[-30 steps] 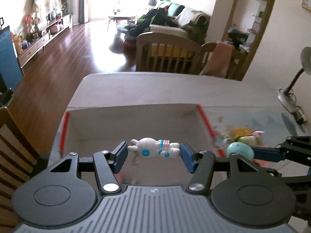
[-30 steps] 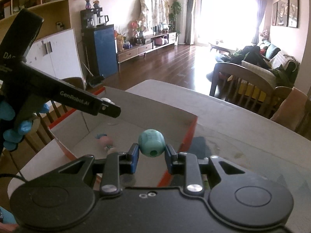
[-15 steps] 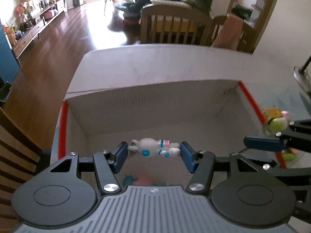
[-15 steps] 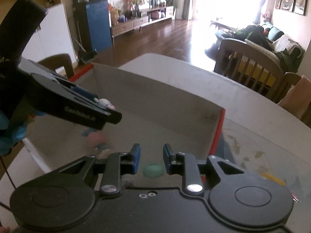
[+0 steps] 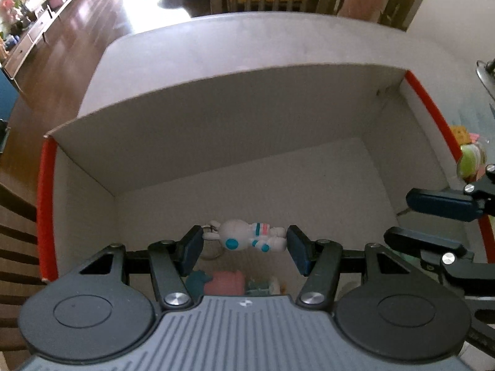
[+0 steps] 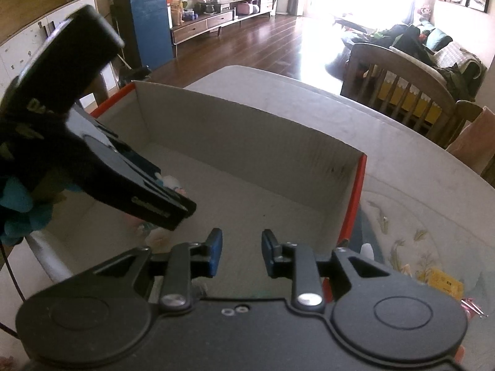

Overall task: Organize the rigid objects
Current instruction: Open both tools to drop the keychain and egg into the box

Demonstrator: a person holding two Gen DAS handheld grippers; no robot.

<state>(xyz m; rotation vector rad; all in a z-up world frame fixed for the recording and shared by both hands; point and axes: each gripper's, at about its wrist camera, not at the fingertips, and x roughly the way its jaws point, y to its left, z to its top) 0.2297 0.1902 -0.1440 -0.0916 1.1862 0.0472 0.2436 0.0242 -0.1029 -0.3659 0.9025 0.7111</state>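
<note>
Left gripper [image 5: 244, 241]: sits at lower centre of the left wrist view, clamped end to end on a small white astronaut figure [image 5: 247, 238] with teal and pink markings. The figure lies horizontal between the two blue pads [image 5: 190, 249], a key ring hanging at its left end. It is held inside the open cardboard box [image 5: 216, 117], above the box floor.

Directly below the held figure, partly hidden by the gripper body, a pink and teal toy [image 5: 222, 281] lies on the box floor; its shape cannot be made out.

Right gripper [image 6: 242, 252]: at lower centre of the right wrist view, its blue pads stand a narrow gap apart with nothing between them. The frames show the gap but no grip; the jaws are at their closed limit. In the left wrist view the same gripper enters from the right edge, over the right-hand wall of the box.

Box: grey inside, red along the rims of the side walls [image 6: 352, 198]. In the right wrist view it fills the middle of the frame, with the left gripper crossing its left side as a large dark shape.

The box rests on a pale table [image 6: 402, 160]. Outside the box, at the right edge of the left wrist view, a yellow item [image 5: 461, 133] and a green round item [image 5: 470, 160] lie on the table. Wooden chairs [image 6: 399, 92] stand beyond the table's far edge, at upper right.
</note>
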